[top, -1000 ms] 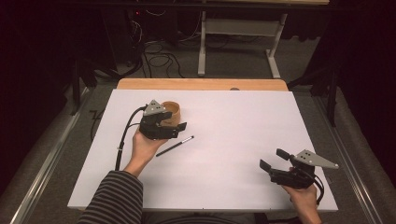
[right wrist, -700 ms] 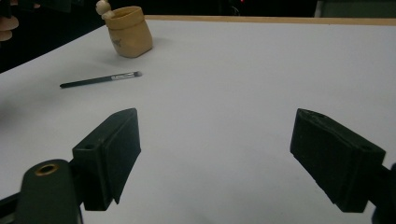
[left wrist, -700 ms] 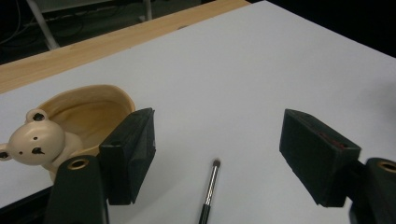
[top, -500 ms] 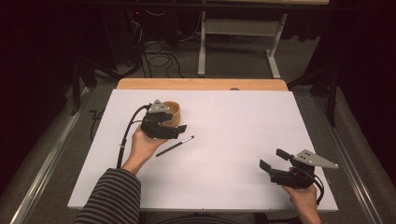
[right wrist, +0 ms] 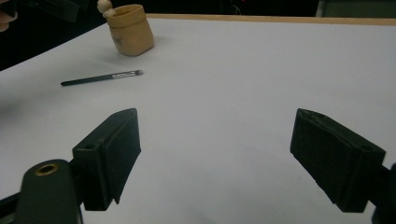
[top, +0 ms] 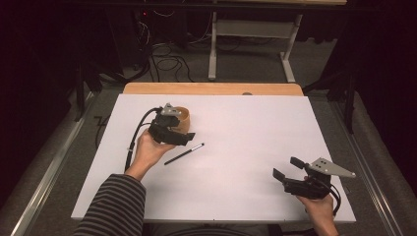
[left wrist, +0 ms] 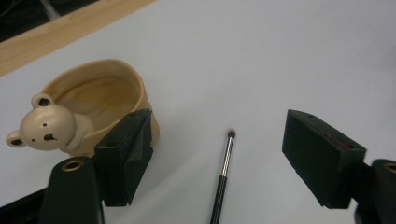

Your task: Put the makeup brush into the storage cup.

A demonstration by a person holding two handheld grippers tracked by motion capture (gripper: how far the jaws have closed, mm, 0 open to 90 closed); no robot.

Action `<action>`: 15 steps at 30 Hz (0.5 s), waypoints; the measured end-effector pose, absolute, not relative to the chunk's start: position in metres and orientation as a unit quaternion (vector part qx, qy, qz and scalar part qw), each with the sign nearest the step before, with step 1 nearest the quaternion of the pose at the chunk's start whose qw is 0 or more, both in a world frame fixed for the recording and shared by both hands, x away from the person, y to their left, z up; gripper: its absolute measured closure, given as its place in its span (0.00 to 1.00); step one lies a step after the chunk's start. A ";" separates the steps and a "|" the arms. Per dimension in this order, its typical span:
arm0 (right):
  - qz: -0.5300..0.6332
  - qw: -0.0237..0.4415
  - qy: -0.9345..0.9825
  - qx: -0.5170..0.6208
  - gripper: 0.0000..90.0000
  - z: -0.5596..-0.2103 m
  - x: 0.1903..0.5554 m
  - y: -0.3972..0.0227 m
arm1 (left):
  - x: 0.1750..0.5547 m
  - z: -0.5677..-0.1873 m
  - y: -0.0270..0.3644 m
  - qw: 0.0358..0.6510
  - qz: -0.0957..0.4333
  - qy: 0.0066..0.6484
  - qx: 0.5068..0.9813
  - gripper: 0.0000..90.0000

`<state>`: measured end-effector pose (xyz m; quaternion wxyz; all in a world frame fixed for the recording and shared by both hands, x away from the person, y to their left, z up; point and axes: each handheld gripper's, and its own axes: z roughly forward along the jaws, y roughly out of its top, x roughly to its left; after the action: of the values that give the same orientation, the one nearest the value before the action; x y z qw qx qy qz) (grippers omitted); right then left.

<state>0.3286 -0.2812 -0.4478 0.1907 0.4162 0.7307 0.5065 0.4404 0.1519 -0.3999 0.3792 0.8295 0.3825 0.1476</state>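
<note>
A tan cup (top: 183, 117) with a small bear figure (left wrist: 43, 127) on its rim stands on the white table (top: 246, 132) at the back left. A thin black makeup brush (top: 184, 154) lies just in front of it. My left gripper (top: 183, 134) hovers beside the cup, open. In the left gripper view the cup (left wrist: 100, 95) sits behind the left jaw and the brush (left wrist: 224, 170) lies between the jaws of that gripper (left wrist: 217, 128). My right gripper (top: 287, 167) is held open near the front right, empty; its view (right wrist: 215, 128) shows the cup (right wrist: 131, 31) and brush (right wrist: 100, 77) far off.
A wooden strip (top: 211, 88) runs along the table's far edge. Beyond it are cables and a metal stand (top: 246, 44) on the dark floor. A striped sleeve (top: 113, 206) comes in at the front left.
The left gripper has shifted very slightly beside the cup. The right gripper, cup and brush have stayed where they were.
</note>
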 end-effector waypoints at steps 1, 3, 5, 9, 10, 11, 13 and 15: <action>0.506 0.191 0.731 0.416 0.20 -0.448 0.329 -0.281 | 0.441 -0.401 0.152 0.372 0.146 0.384 0.832 0.26; 0.506 0.190 0.731 0.416 0.19 -0.448 0.329 -0.281 | 0.443 -0.402 0.151 0.365 0.142 0.384 0.836 0.26; 0.506 0.190 0.731 0.416 0.20 -0.448 0.329 -0.281 | 0.444 -0.403 0.150 0.356 0.141 0.381 0.842 0.25; 0.506 0.191 0.732 0.415 0.20 -0.448 0.329 -0.281 | 0.445 -0.403 0.147 0.345 0.139 0.373 0.850 0.24; 0.506 0.192 0.732 0.413 0.20 -0.448 0.328 -0.281 | 0.445 -0.403 0.147 0.340 0.139 0.368 0.854 0.24; 0.506 0.192 0.732 0.413 0.20 -0.448 0.328 -0.280 | 0.445 -0.402 0.146 0.337 0.140 0.365 0.856 0.24; 0.506 0.193 0.733 0.412 0.20 -0.447 0.328 -0.280 | 0.446 -0.402 0.144 0.332 0.146 0.360 0.860 0.24; 0.506 0.193 0.733 0.412 0.21 -0.447 0.328 -0.280 | 0.446 -0.401 0.143 0.330 0.152 0.356 0.861 0.23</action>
<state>0.3280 -0.2802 -0.4474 0.1929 0.4120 0.7330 0.5057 0.4459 0.1434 -0.4008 0.3297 0.8613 0.3556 0.1517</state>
